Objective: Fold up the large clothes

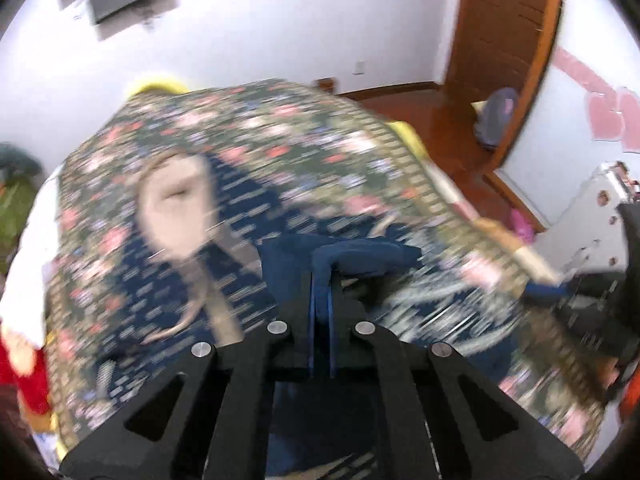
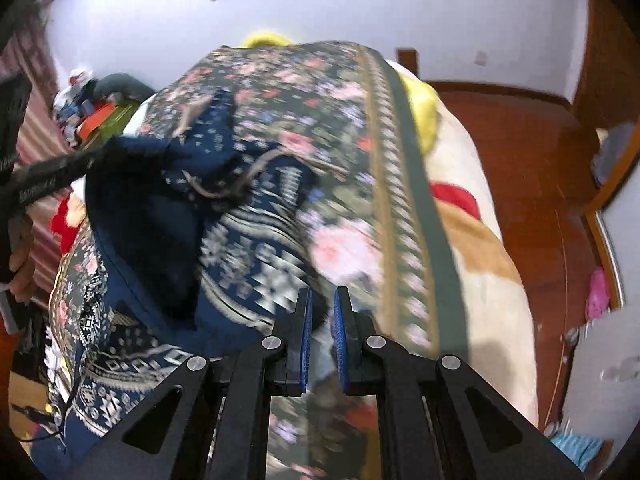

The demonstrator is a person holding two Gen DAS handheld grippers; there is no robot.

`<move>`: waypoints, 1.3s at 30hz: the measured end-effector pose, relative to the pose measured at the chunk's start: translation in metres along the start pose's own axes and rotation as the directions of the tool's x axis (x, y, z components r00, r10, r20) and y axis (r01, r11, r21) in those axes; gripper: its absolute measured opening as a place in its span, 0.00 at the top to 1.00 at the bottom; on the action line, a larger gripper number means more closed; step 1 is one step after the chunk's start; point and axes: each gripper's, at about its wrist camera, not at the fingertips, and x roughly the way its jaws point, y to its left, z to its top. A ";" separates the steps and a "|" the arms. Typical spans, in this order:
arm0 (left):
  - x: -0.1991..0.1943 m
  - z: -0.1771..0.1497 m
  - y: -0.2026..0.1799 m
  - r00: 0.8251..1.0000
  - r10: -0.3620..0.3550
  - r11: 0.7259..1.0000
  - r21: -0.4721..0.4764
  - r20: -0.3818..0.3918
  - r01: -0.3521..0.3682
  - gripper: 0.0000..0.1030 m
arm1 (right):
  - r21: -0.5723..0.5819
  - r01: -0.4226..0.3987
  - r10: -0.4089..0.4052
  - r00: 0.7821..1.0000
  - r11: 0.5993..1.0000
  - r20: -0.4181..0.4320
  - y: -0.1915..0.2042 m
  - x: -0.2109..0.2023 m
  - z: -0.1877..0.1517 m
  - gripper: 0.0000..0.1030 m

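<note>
Floral bedspread beneath; navy garment pinched in left tool

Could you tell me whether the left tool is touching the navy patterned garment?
Touching. In the left wrist view, the left tool has its blue pads closed on a fold of the navy patterned garment, which bunches over the fingertips.

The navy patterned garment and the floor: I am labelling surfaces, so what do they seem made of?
The garment looks like thin woven cloth, matte: it drapes and bunches in soft folds, with a printed pattern. The blur leaves the fibre open. The floor looks like varnished reddish-brown wood: glossy, with light reflections.
</note>
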 end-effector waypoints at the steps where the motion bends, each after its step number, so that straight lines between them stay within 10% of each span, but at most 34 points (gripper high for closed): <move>1: -0.006 -0.015 0.017 1.000 0.024 1.000 -0.016 -0.006 -0.024 0.95 | -0.017 -0.001 0.001 1.000 1.000 0.002 0.009 0.002 0.003 0.93; 9: 0.003 -0.145 0.100 0.986 -0.008 0.986 -0.168 -0.165 -0.021 0.93 | -0.084 0.037 -0.045 0.995 0.996 -0.090 0.061 0.050 0.004 0.93; 13: 0.021 -0.202 0.114 0.957 -0.085 0.966 -0.259 -0.276 0.012 0.62 | -0.139 0.098 -0.109 0.992 0.985 -0.071 0.075 0.056 -0.007 0.93; 15: 0.017 -0.208 0.116 0.959 -0.052 0.965 -0.261 -0.277 -0.023 0.45 | -0.179 0.130 -0.143 0.988 0.975 -0.059 0.082 0.055 -0.011 0.93; 22: -0.006 -0.175 0.113 0.983 -0.032 0.970 -0.244 -0.180 -0.014 0.32 | -0.190 0.110 -0.120 0.992 0.976 -0.038 0.078 0.033 -0.015 0.93; 27: 0.038 -0.156 0.098 0.975 0.038 0.983 -0.168 -0.218 -0.076 0.35 | -0.176 0.123 -0.134 0.989 0.977 -0.055 0.065 0.032 -0.023 0.93; 32: 0.047 -0.146 0.089 0.977 0.088 0.979 -0.165 -0.193 -0.121 0.87 | -0.142 0.086 -0.093 0.995 0.986 -0.040 0.067 0.035 -0.013 0.93; 39: -0.005 -0.111 0.117 0.984 0.174 0.963 -0.204 -0.026 -0.175 0.90 | -0.166 0.112 -0.117 0.993 0.980 -0.020 0.086 0.054 0.013 0.93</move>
